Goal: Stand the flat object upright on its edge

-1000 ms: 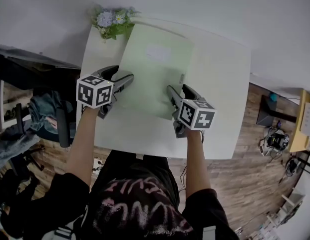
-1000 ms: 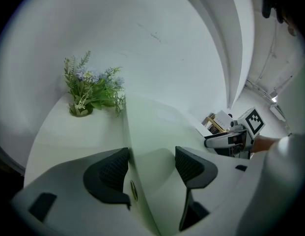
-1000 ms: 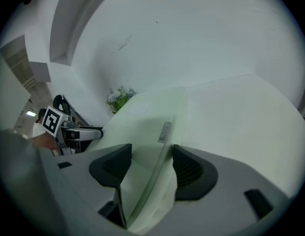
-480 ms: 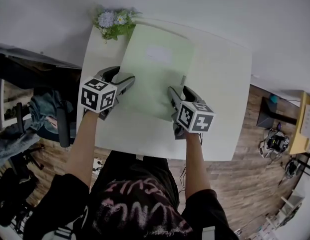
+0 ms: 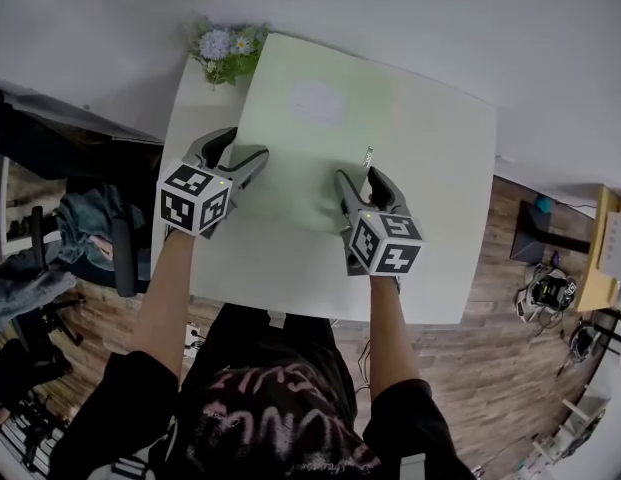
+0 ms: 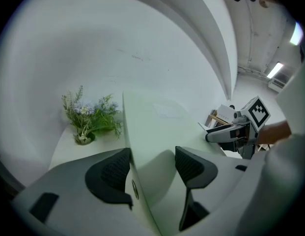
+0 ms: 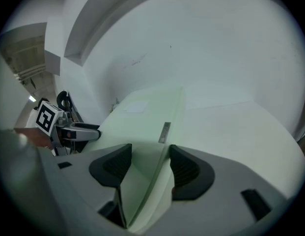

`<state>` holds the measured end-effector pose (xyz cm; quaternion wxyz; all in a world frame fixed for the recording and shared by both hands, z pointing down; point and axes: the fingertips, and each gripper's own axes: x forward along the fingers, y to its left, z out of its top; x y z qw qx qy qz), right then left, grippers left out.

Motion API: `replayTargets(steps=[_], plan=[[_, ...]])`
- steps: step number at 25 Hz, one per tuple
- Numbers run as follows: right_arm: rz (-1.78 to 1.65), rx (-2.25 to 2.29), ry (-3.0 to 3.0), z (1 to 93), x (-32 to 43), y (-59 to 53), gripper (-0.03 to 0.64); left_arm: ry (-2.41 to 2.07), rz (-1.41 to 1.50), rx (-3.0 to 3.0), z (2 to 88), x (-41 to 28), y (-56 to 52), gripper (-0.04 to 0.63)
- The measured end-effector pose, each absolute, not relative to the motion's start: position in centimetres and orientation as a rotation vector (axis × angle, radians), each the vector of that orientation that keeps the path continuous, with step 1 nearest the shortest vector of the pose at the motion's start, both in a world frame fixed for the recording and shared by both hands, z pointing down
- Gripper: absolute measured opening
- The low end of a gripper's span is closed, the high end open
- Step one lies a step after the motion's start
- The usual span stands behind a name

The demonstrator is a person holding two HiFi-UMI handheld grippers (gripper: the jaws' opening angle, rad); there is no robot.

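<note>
A pale green flat folder [image 5: 310, 138] with a white label lies over the white table [image 5: 440, 218], its far edge raised off the surface and its near edge held low. My left gripper [image 5: 235, 153] is shut on its left edge and my right gripper [image 5: 358, 180] on its right edge. In the left gripper view the folder [image 6: 157, 127] passes between the jaws of that gripper [image 6: 152, 166], tight against the left pad. In the right gripper view the folder [image 7: 142, 117] sits between the dark pads of that gripper [image 7: 151, 163].
A small bunch of flowers [image 5: 225, 48] stands at the table's far left corner, just beside the folder's far edge. A white wall runs behind the table. Dark clutter and clothes [image 5: 80, 228] lie left of the table, over wooden floor [image 5: 530, 368].
The folder's far edge has come up off the table and tilts toward me. Both grippers have kept their hold and shifted slightly.
</note>
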<state>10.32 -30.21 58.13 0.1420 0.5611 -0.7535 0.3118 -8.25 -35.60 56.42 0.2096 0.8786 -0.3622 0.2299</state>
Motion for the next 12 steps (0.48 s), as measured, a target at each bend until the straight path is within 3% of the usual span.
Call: replayTargets(steps=[12], plan=[[0.490, 1.761, -2.274, 53.6, 10.9, -30.9, 0.253, -1.126, 0.500, 2.641, 52.2, -7.3, -35.7, 0.301]])
